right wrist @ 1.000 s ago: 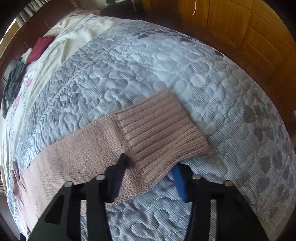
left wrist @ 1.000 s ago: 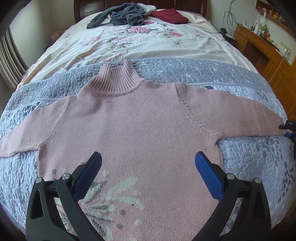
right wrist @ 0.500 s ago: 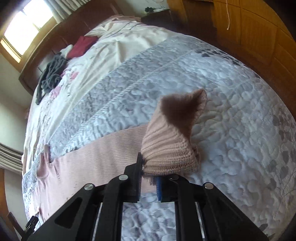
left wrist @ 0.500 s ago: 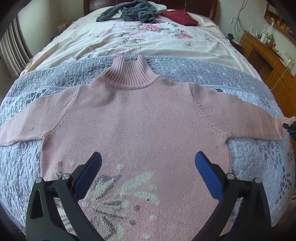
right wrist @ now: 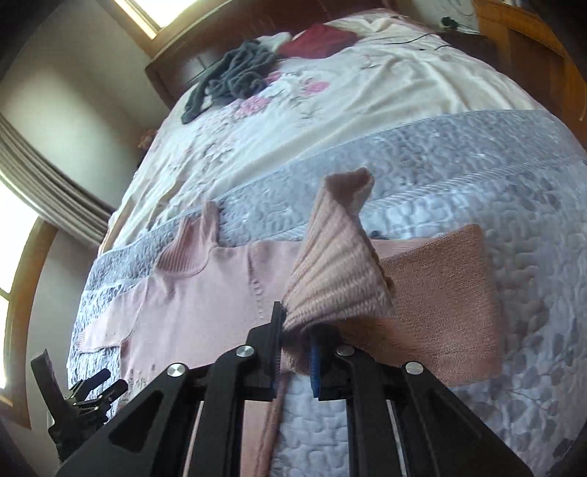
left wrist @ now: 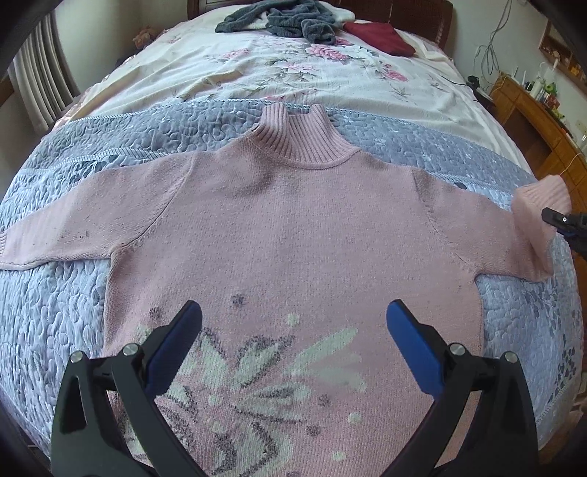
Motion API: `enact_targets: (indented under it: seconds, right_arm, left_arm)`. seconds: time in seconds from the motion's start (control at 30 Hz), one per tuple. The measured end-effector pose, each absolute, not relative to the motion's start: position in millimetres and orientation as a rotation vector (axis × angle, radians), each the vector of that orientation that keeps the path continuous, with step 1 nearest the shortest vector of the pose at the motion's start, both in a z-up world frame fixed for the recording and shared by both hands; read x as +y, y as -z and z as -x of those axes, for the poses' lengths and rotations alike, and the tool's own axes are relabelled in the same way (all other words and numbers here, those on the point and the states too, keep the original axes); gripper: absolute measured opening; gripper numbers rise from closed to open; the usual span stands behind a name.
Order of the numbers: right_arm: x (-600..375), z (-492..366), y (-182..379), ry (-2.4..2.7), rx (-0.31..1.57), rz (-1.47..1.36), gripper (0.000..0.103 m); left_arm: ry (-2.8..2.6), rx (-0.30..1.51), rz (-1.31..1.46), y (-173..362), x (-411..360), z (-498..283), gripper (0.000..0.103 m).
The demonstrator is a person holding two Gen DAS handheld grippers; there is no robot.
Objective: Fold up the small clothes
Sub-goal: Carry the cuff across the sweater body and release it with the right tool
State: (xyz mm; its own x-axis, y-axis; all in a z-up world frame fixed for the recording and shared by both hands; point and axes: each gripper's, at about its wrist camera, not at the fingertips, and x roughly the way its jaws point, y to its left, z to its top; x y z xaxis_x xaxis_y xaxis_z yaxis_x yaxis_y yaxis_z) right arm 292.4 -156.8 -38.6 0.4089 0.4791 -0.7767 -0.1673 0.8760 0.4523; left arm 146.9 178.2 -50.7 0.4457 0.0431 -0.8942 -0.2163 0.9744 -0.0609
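Observation:
A pink knitted sweater [left wrist: 293,235] with a ribbed high collar and a pale flower pattern lies flat, front up, on the blue-grey quilt [left wrist: 55,312]. My left gripper [left wrist: 293,323] hovers open above its lower front, nothing between the blue pads. My right gripper [right wrist: 295,352] is shut on the ribbed cuff [right wrist: 330,279] of the right sleeve, lifted off the quilt and folding back over the sleeve [right wrist: 440,304]. In the left wrist view that raised cuff [left wrist: 539,198] and the right gripper's tip show at the right edge. The left sleeve [left wrist: 73,227] lies stretched out flat.
A dark grey garment [left wrist: 286,18] and a dark red one [left wrist: 378,36] lie at the head of the bed on a floral cream sheet [left wrist: 293,73]. Wooden furniture [left wrist: 543,121] stands along the bed's right side. Curtains [right wrist: 47,183] hang at the left.
The right gripper closed on the sleeve cuff, lifted it and carried it inward toward the sweater's body. The left gripper drew back, staying open, so more of the flower pattern shows.

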Motion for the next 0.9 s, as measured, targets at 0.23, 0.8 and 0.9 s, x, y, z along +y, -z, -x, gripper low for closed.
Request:
enact_targets:
  seconds: [0.23,0.8,0.9]
  right_arm:
    - [-75.7,-287.5,59.6,-0.524,1.147,-0.274,0.007]
    - [-80.3,-241.2,93.1,-0.585,1.252,-0.264,0.028]
    - [-115.0,-233.4,84.3,-0.529,1.218,-0.274,0.028]
  left_arm:
    - [-0.165,1.106,0.189,53.1,195.8,-141.4,0.1]
    - [-0.019,1.203,0.315,77.0,168.4,-178.3,0.099]
    - [0.056,1.266,0.373,94.4,142.8,-199.0,0.099]
